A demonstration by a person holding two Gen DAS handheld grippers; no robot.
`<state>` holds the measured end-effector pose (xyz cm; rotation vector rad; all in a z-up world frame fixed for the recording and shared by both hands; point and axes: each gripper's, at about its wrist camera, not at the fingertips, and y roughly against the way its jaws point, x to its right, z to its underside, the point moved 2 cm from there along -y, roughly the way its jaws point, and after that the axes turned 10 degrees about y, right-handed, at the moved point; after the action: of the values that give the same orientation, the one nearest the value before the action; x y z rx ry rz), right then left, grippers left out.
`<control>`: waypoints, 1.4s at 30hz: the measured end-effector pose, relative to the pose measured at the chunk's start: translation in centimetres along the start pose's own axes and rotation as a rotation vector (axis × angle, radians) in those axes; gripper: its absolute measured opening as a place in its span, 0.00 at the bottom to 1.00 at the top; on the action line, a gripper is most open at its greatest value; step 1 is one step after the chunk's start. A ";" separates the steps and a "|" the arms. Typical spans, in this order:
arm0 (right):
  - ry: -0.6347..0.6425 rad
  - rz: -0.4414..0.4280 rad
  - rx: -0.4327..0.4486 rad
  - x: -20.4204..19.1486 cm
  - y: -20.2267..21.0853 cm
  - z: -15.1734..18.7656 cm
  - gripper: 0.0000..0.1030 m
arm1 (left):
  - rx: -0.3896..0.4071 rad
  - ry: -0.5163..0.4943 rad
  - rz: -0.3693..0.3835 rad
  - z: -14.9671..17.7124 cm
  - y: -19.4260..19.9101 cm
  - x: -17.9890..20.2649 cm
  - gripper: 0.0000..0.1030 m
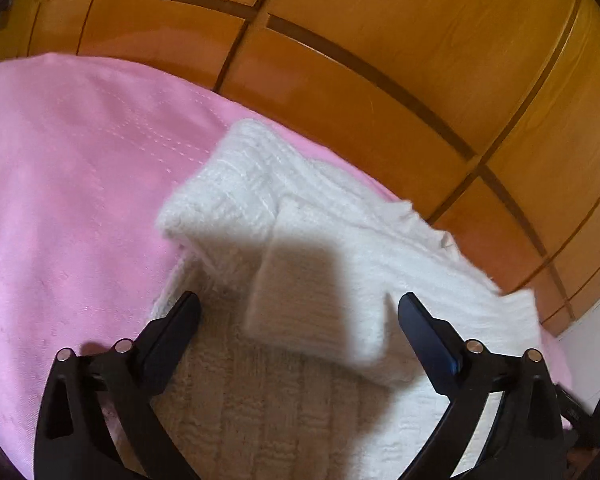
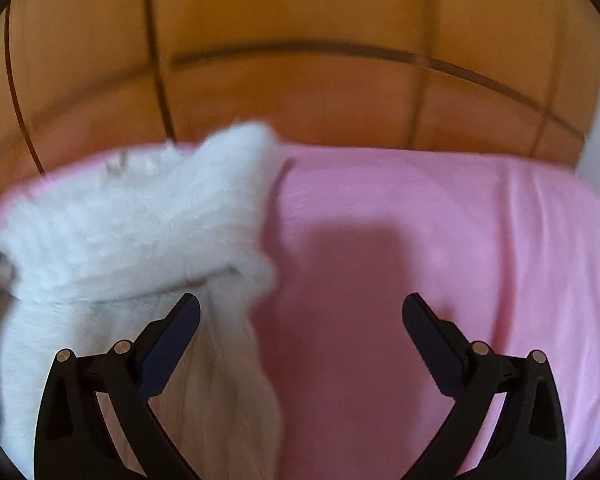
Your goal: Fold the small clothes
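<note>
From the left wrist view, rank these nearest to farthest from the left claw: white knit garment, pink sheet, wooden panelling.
1. White knit garment: right between and under the open left claw.
2. Pink sheet: beneath it, spreading left.
3. Wooden panelling: behind the bed, at top.

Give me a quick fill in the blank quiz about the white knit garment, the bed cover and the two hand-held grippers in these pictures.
1. The white knit garment lies on a ____ bed cover.
2. The jaws of the left hand-held gripper stand ____, pressing on nothing.
3. Behind the bed stand ____ panels.
4. The right hand-held gripper hovers with the garment on its ____ side.

Missing words: pink; open; wooden; left
</note>
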<state>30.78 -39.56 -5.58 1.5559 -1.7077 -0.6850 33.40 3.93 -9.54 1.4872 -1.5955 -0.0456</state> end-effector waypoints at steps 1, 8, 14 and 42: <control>0.030 0.022 -0.017 -0.7 -1.0 -0.8 0.98 | -0.004 0.007 0.003 0.0 -0.1 -0.2 0.95; -0.255 0.118 -0.045 5.8 -3.7 -0.4 0.98 | -0.012 0.019 0.007 0.0 -0.4 -0.5 0.95; -0.422 0.052 -0.056 8.7 -4.4 3.1 0.98 | -0.021 0.000 -0.023 0.3 -0.8 -0.2 0.95; -0.164 -0.117 0.002 4.2 -6.7 -2.7 0.11 | -0.018 -0.039 -0.063 0.7 -1.1 0.2 0.96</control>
<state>36.90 -44.35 -8.53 1.6499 -1.7454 -0.8925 33.86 3.04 -10.50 1.5306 -1.5749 -0.1244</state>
